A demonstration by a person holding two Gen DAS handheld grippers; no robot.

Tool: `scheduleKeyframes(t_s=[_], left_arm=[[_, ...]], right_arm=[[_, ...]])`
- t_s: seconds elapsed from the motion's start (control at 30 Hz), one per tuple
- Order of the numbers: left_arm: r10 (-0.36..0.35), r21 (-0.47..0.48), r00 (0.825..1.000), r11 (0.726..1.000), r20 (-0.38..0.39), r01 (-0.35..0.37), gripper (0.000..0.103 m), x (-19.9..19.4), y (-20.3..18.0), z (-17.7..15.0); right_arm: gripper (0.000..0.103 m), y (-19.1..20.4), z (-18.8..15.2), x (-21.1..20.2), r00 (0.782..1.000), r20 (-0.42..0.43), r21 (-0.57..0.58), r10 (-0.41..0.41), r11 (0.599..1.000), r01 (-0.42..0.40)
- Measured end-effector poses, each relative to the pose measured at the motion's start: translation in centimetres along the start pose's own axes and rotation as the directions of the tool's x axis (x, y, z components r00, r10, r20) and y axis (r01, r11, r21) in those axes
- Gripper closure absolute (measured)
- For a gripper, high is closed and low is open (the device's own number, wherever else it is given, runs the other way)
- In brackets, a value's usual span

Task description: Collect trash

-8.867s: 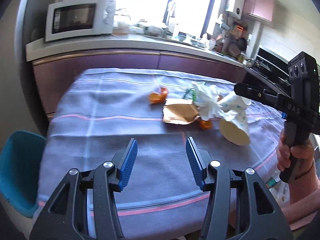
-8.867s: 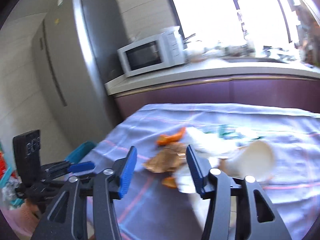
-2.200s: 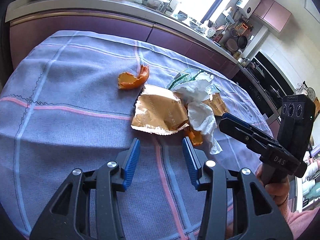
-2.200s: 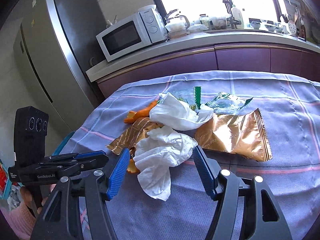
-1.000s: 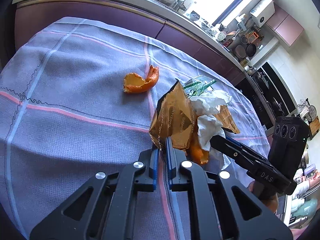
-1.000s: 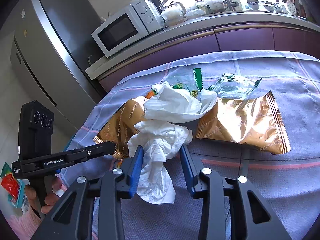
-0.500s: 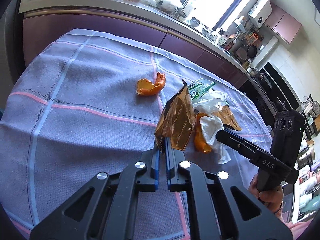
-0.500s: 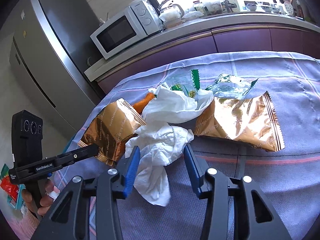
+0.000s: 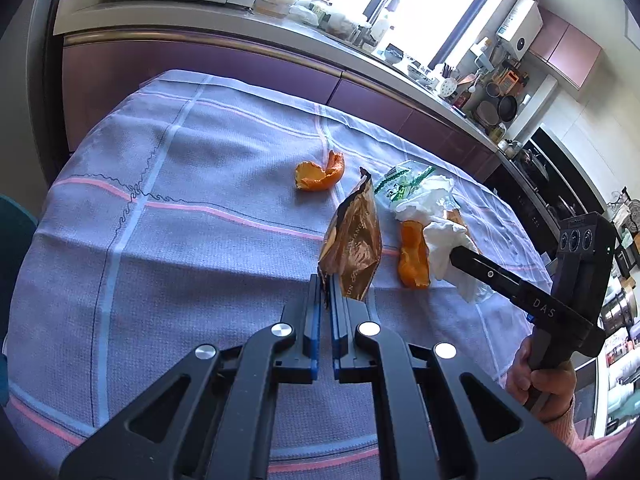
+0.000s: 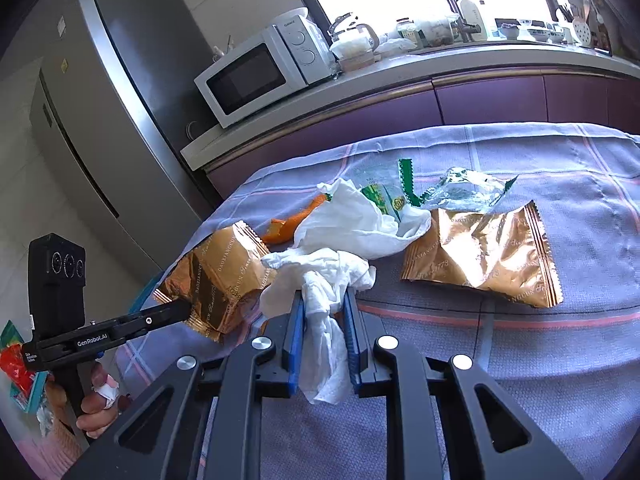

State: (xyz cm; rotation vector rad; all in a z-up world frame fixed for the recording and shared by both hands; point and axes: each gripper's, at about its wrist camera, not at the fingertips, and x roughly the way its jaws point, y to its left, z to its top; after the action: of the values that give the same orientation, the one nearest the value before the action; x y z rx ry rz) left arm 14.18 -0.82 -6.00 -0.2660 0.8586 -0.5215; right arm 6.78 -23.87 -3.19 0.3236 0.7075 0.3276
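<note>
The counter [image 9: 168,248] wears a lilac cloth with pink and white stripes, and the litter sits toward its far middle. Largest of the trash is a gold wrapper [image 10: 480,256] lying flat on the cloth, its long axis running left to right in the right wrist view, crimped ends at either side. A second gold wrapper [image 9: 354,240] is lifted clear of the cloth — it stands nearly upright in the left wrist view, long axis vertical, torn top corner pointing up and away. The left tongs [image 9: 325,296] are closed tight on its lower edge, blue pads almost meeting.

A white tissue [image 10: 320,280] is crumpled beside it; its upper part spreads on the cloth while a twisted tail hangs down toward the camera between the pads of the right tongs [image 10: 322,312]. Those tongs are narrowed around the tail and appear to pinch it. Another larger tissue [image 10: 360,220] lies just behind, touching the flat wrapper's left end.

Behind these rest a clear green-printed packet [image 10: 384,188] and a crinkled silvery one [image 10: 468,192]. One orange peel [image 9: 414,258] lies against the tissue — a second curled peel [image 9: 318,172] sits apart, farther back on the cloth.
</note>
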Motion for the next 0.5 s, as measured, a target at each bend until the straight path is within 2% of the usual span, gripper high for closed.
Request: scheduleKeyframes(t_s=[0.1, 0.5], left_arm=[[0.001, 0.002, 1.0, 1.0, 0.013, -0.001, 0.098, -0.8, -0.1, -0.4], [0.02, 0.03, 0.998, 0.999, 0.058, -0.021, 0.098, -4.6, 0.1, -1.6]], right_arm=[[0.086, 0.8, 0.1, -0.5, 1.0, 0.02, -0.022, 0.012, 1.0, -0.012], [0.086, 3.9, -0.1, -0.4, 0.998, 0.009, -0.093, 0.07, 0.993, -0.069]])
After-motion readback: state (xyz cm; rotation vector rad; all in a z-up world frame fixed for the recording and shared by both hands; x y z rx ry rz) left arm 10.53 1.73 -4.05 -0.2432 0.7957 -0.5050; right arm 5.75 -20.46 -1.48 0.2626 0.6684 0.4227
